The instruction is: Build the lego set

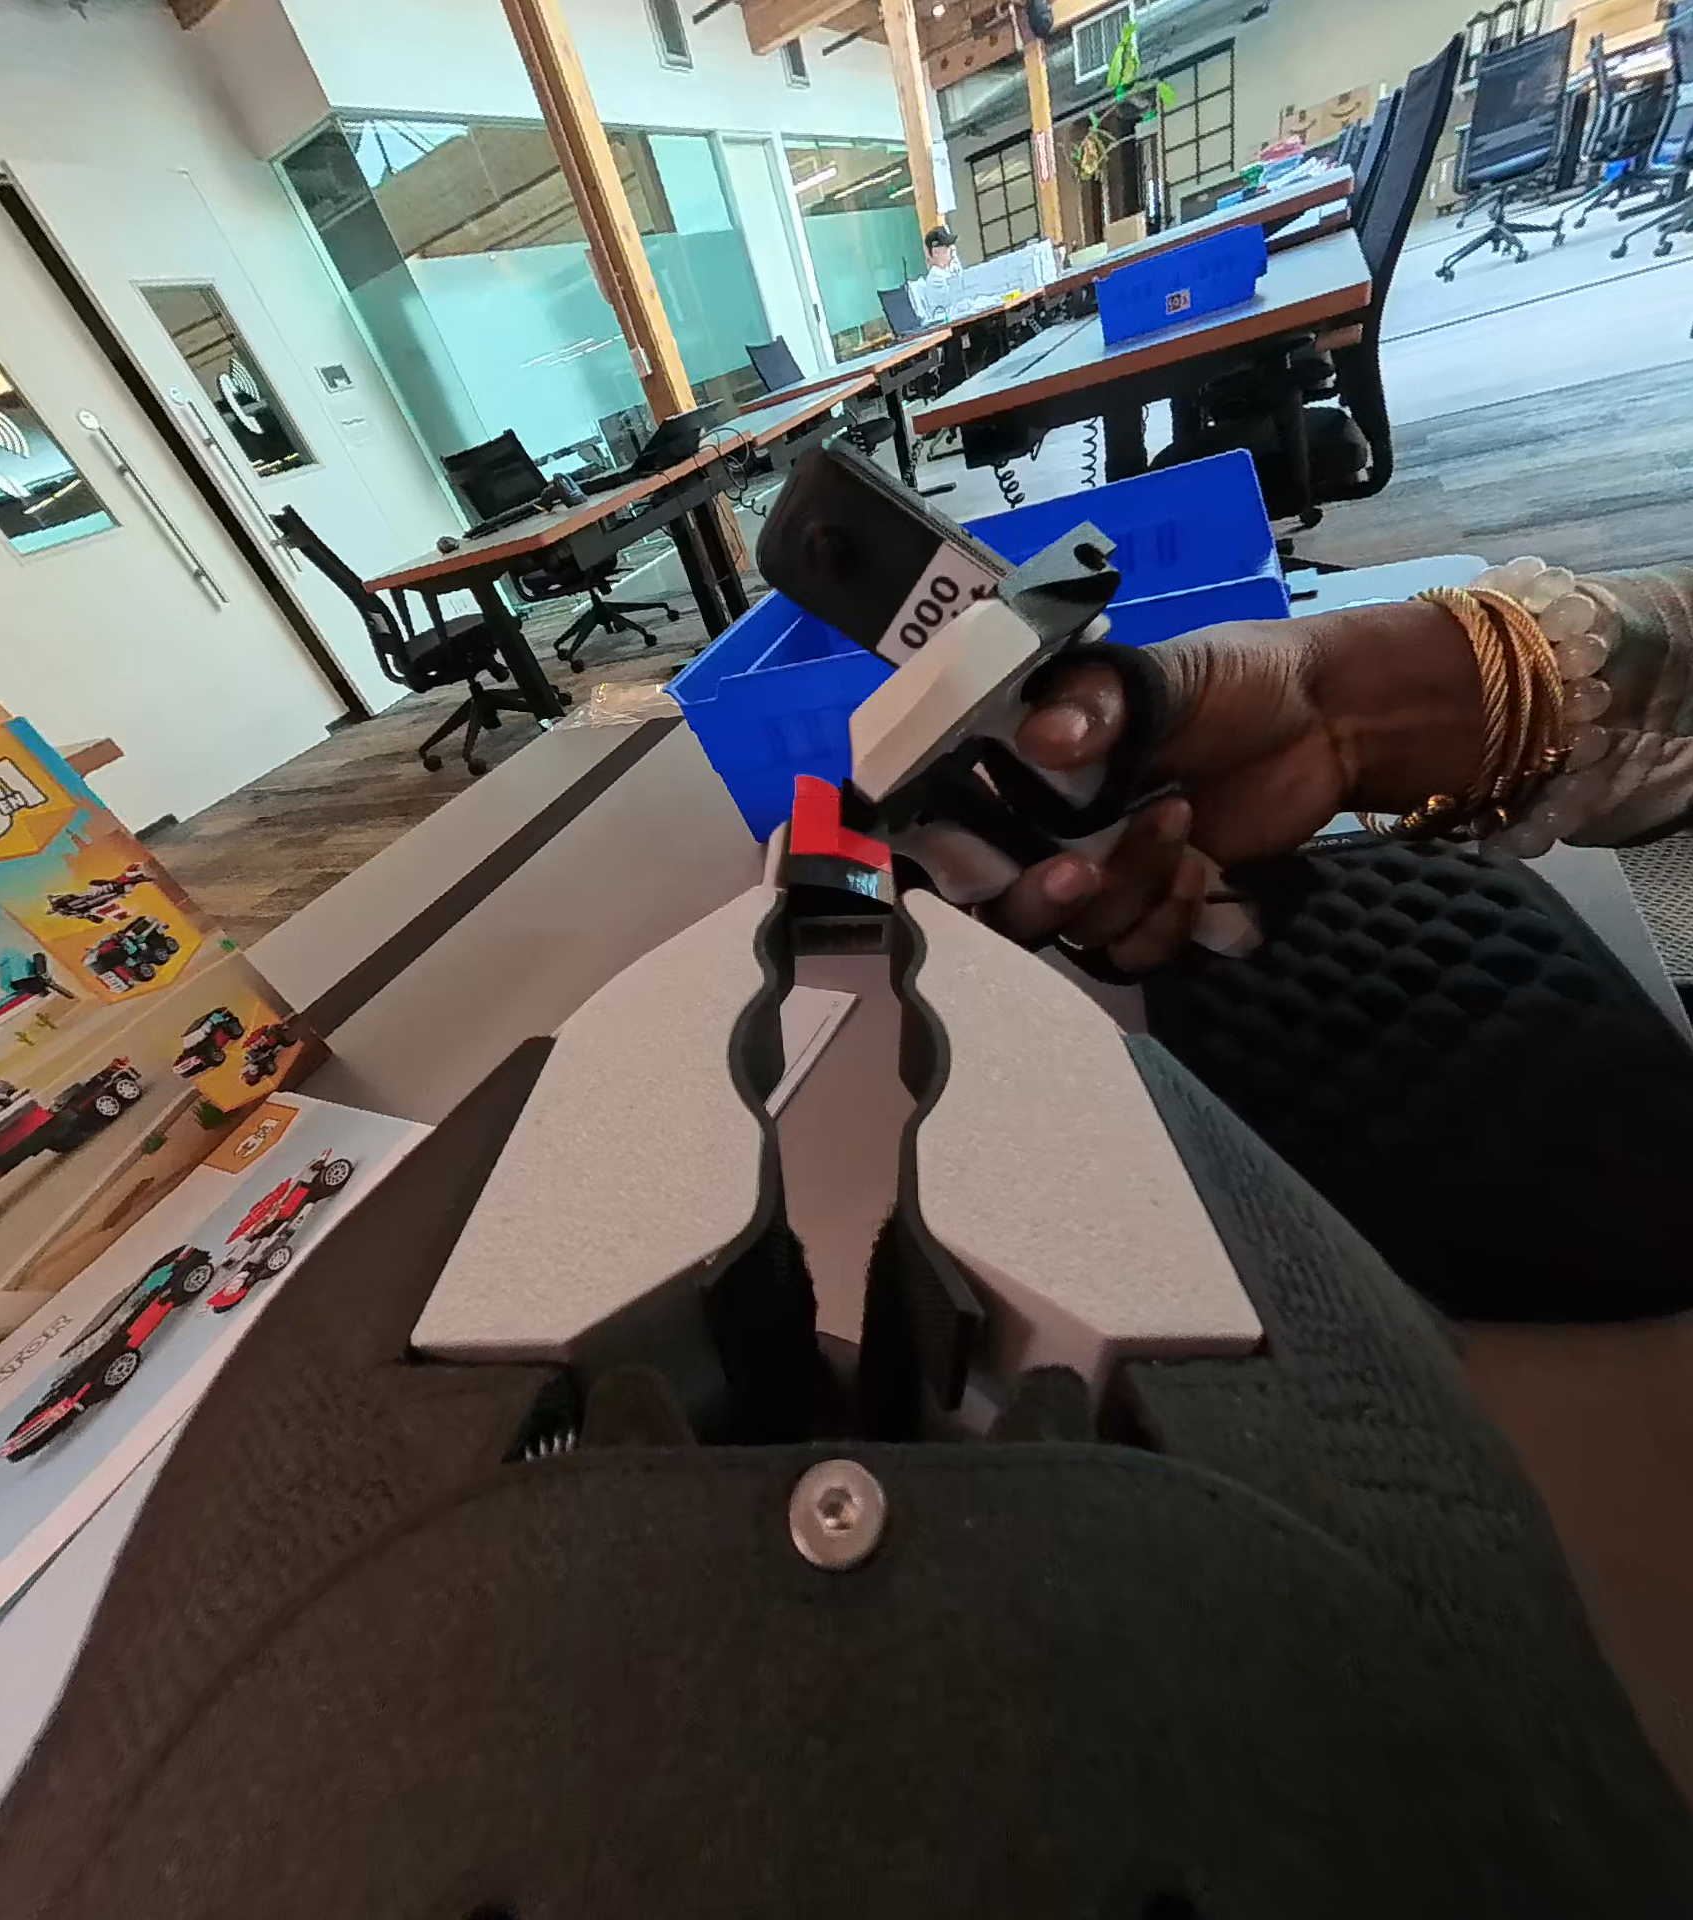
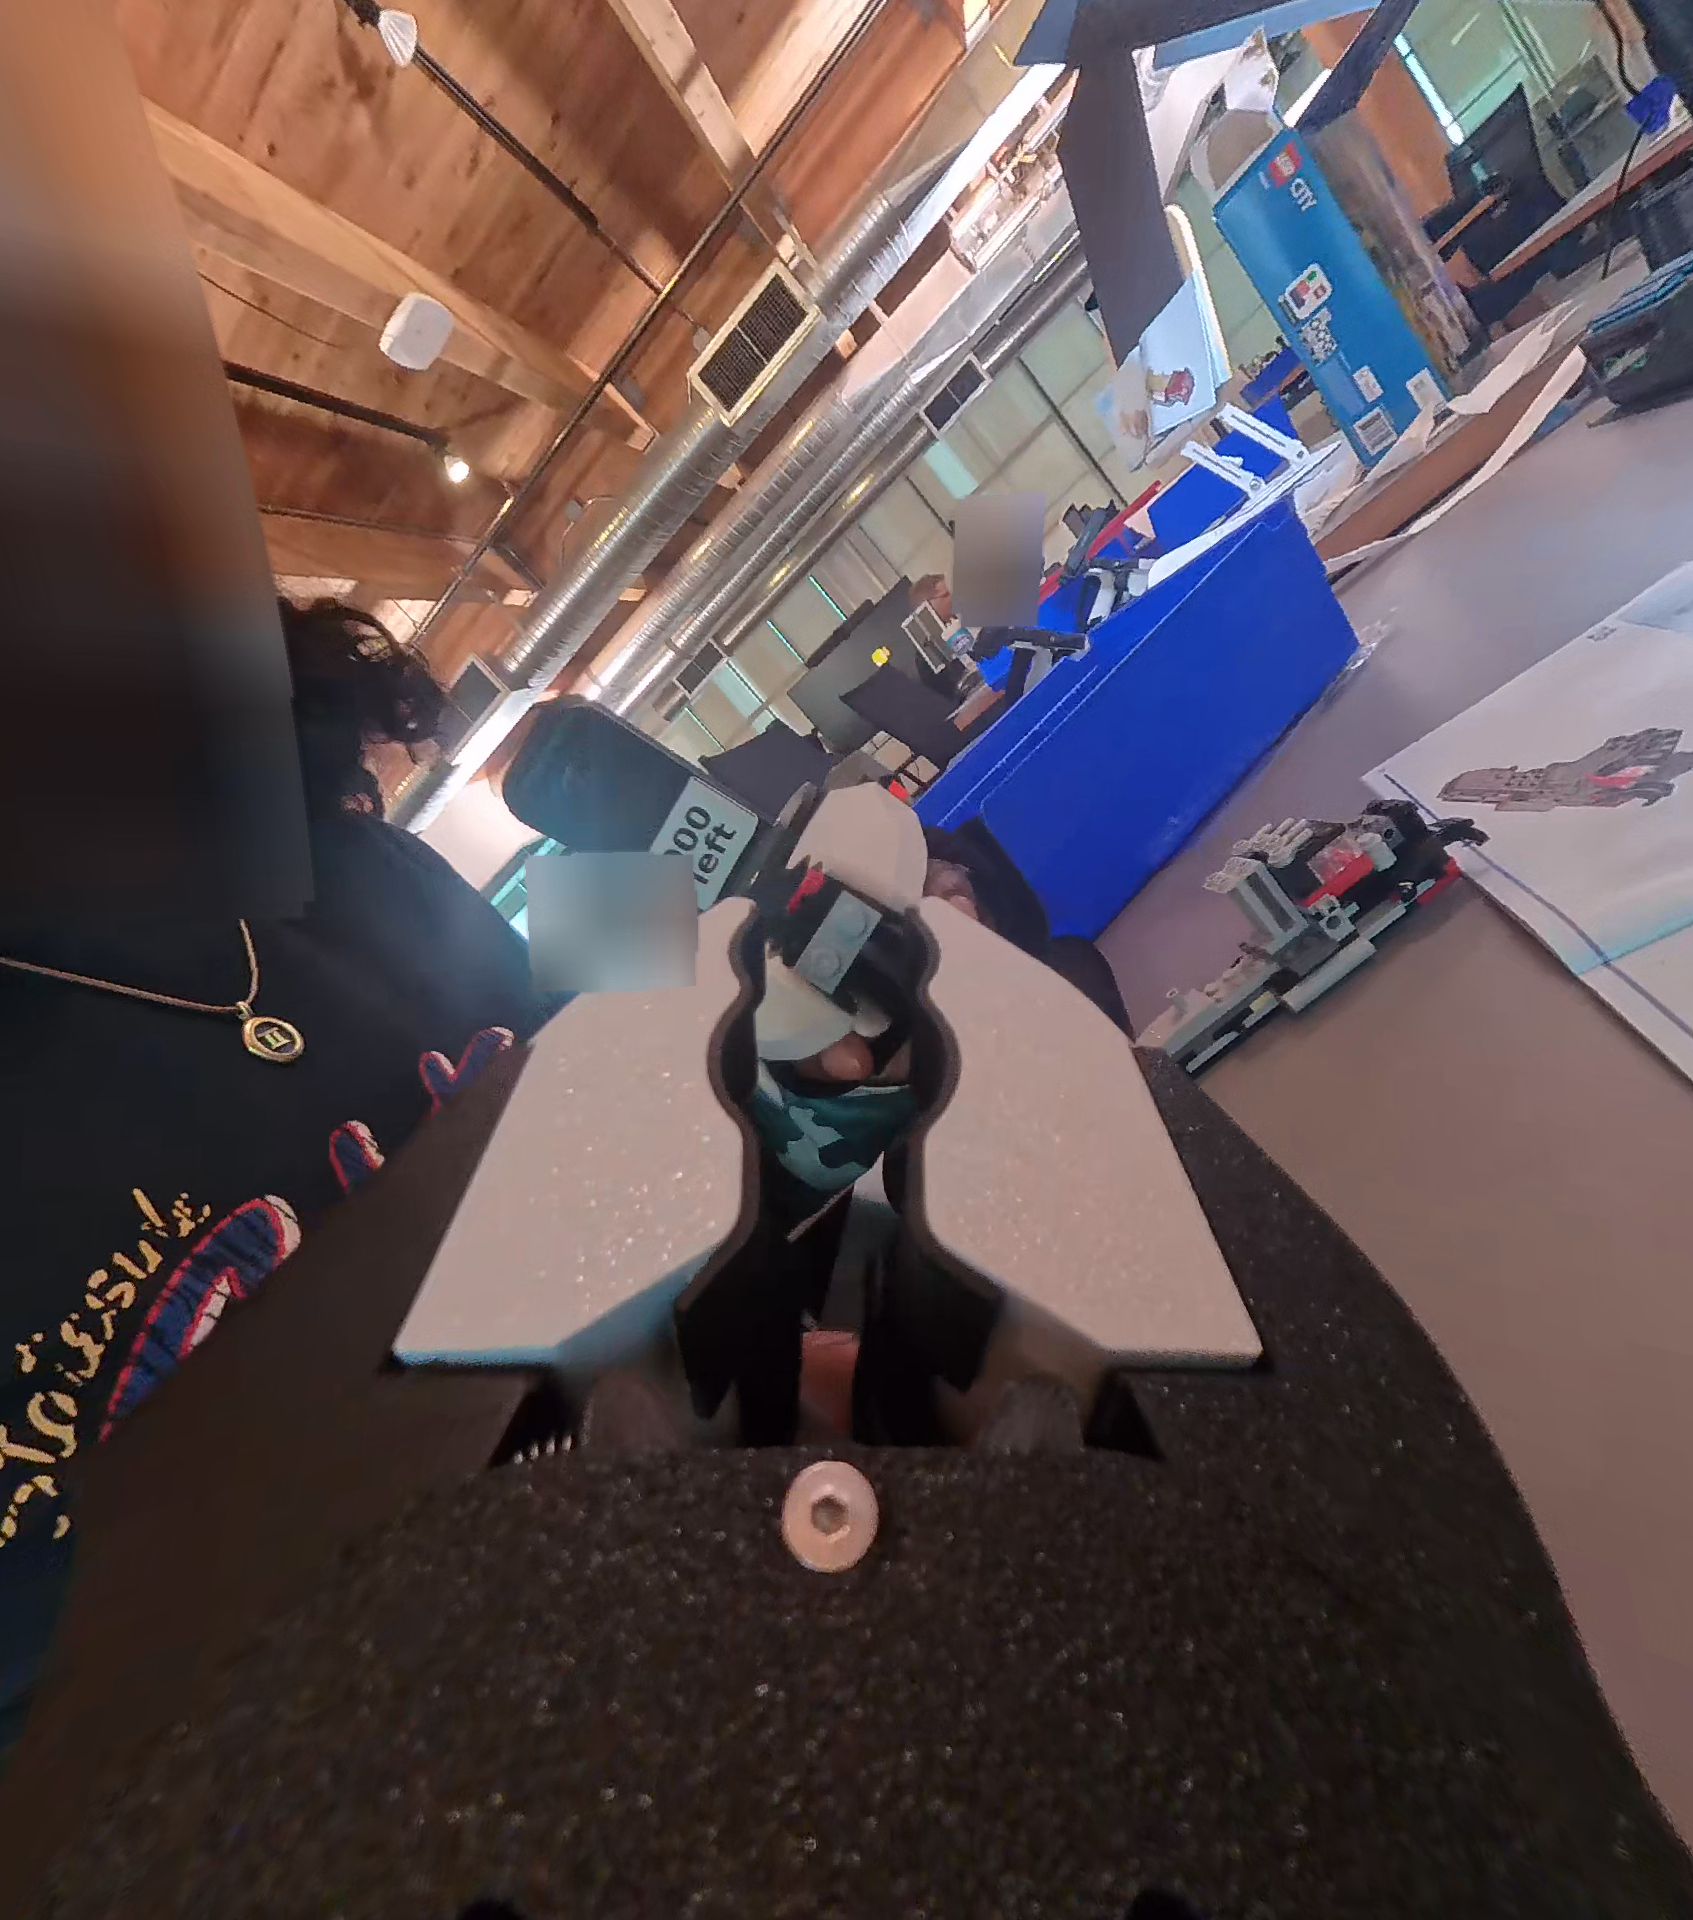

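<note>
A small lego piece (image 1: 834, 844), red on top and black below, is held above the table between the tips of my left gripper (image 1: 840, 902), which is shut on it. My right gripper (image 1: 857, 821), held by a hand with bracelets, comes in from the right and meets the same piece at its red part. In the right wrist view the piece (image 2: 840, 938) shows as a grey studded brick with a red bit, between the tips of my right gripper (image 2: 834, 927). The left gripper's white fingers (image 2: 868, 836) clamp it from beyond. A partly built lego model (image 2: 1330, 883) lies on the table.
A lego box (image 1: 11, 935) and a booklet (image 1: 94, 1309) lie at the left. A blue bin (image 1: 790, 707) stands behind the grippers and a black cushion (image 1: 1444, 1060) sits at the right. An instruction sheet (image 2: 1652, 831), a blue bin (image 2: 1154, 727) and the person's torso are close by. My two grippers' fingertips are within a few centimetres of each other. The partly built lego model (image 2: 1330, 883) is about 20 centimeters from both grippers' fingertips.
</note>
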